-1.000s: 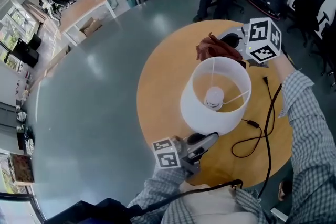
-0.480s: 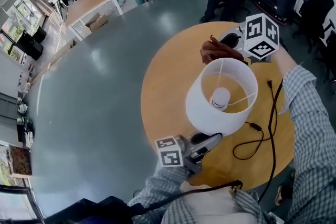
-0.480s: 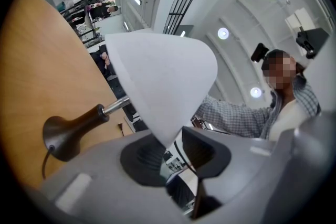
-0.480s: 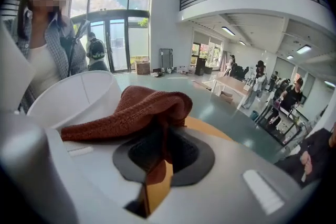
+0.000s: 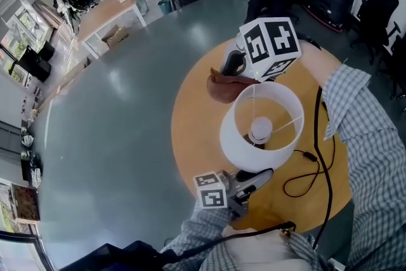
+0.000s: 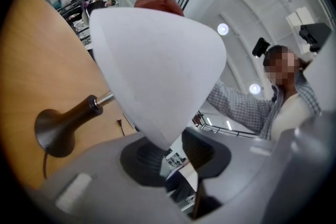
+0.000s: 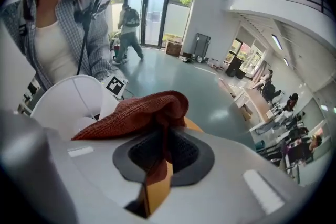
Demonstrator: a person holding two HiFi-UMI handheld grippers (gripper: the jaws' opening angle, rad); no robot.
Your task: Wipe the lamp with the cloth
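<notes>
Nearest to me, the left claw [image 5: 257,176] sits at the near side of the lamp [image 5: 260,127]. It looks clamped on the lower rim of the white shade [image 6: 157,65], so I reckon it's just there to steady things. The lamp itself stands on the round wooden table [image 5: 193,136], with its dark base [image 6: 55,128] under the shade and its black cord [image 5: 317,162] trailing off to the lamp's right.

On the far side of the lamp, the right claw [image 5: 232,73] is pinched shut on the reddish cloth [image 5: 228,87], a wad of it bunched above the pads in the right gripper view. The cloth hangs right by the shade's far upper rim. It's just beside it, maybe brushing it, but I honestly can't tell if it's touching.

Progress-wise I'd say the setup is sorted: cloth in hand, lamp held. The wiping is either barely going or about to go at that far edge. Nothing shows which bits are clean, so I'd count the rest of the shade, plus stem and base, as still to do.
</notes>
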